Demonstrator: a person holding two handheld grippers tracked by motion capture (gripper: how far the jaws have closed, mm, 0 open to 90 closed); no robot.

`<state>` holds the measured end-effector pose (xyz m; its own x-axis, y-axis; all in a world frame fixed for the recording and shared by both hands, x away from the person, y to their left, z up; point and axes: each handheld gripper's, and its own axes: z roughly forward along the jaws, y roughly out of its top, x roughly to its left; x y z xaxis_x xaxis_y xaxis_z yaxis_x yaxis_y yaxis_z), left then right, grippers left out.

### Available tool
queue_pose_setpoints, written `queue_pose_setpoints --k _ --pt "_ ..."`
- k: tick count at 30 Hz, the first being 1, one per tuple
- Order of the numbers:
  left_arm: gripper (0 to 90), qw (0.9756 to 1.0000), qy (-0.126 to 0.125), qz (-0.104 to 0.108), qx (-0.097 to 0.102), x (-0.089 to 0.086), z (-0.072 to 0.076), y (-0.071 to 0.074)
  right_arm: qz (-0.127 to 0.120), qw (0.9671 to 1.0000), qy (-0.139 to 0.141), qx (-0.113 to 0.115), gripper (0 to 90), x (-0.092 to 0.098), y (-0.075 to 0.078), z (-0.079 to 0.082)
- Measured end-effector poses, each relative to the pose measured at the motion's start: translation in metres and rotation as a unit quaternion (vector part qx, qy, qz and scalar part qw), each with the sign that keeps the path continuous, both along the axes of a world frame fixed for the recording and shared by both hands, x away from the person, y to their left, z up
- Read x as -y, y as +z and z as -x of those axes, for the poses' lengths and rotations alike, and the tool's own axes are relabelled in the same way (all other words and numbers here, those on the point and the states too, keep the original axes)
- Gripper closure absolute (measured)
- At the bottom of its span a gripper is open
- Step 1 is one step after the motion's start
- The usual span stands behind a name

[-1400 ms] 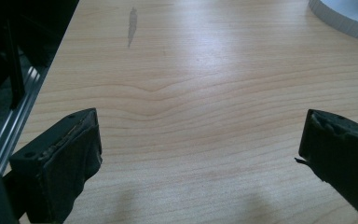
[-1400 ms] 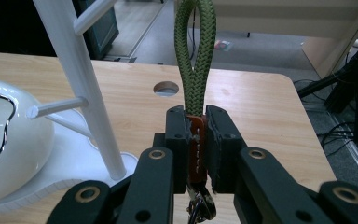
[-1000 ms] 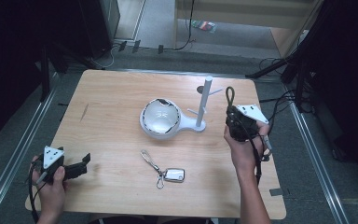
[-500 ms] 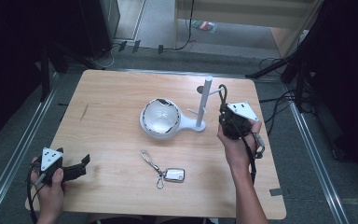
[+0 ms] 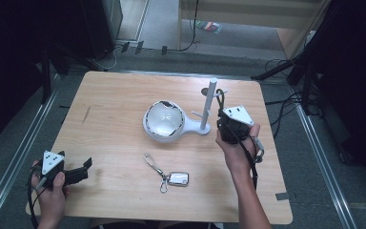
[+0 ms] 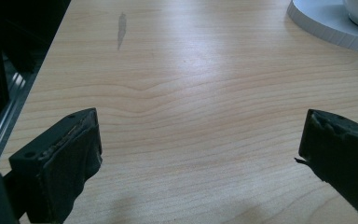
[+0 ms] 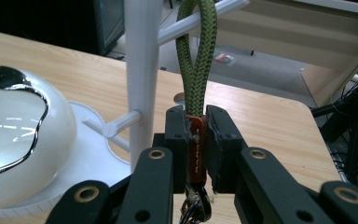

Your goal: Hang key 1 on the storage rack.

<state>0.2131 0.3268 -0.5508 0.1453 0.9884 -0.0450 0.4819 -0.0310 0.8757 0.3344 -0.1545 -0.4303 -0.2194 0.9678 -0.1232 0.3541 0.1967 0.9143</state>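
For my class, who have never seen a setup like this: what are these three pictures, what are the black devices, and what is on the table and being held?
A person sits at a wooden table holding a hand-operated clamping tool in each hand. One picture looks down from above; the other two come from cameras riding on each tool. The left tool rests open over bare wood. The right tool is shut on the orange clasp of a green rope keychain loop, whose loop is over a peg of the white hook stand. A white domed dish joins the stand's base, and a car key fob on a strap lies nearby.
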Motion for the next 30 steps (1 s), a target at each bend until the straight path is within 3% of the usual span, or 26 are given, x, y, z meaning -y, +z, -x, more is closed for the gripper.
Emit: queue_pose_setpoints --k 10,16,20,22,26,30 --pt "0.0 1.0 0.001 0.002 -0.003 0.0 -0.001 0.0 -0.009 0.9995 0.024 -0.015 78.3 -0.007 -0.01 0.0" --pt "0.0 0.9999 0.0 0.002 -0.01 0.0 -0.002 0.0 -0.008 0.9988 0.04 -0.026 62.7 -0.006 -0.015 0.001" --pt "0.0 0.9999 0.001 0.002 -0.011 0.0 -0.002 0.0 -0.005 0.9971 0.042 -0.063 53.7 -0.003 -0.014 0.002" --pt "0.0 0.9999 0.0 0.004 -0.012 -0.001 -0.002 0.0 -0.006 0.9962 0.045 -0.074 50.2 0.0 -0.014 0.004" --pt "0.0 0.9999 0.0 0.007 -0.013 -0.002 -0.002 0.0 -0.015 0.9956 0.052 -0.076 45.4 0.004 -0.018 0.01" --pt "0.0 0.9998 -0.001 0.007 -0.017 -0.002 -0.003 0.0 -0.001 0.9944 0.06 -0.087 41.3 0.005 -0.025 0.015"
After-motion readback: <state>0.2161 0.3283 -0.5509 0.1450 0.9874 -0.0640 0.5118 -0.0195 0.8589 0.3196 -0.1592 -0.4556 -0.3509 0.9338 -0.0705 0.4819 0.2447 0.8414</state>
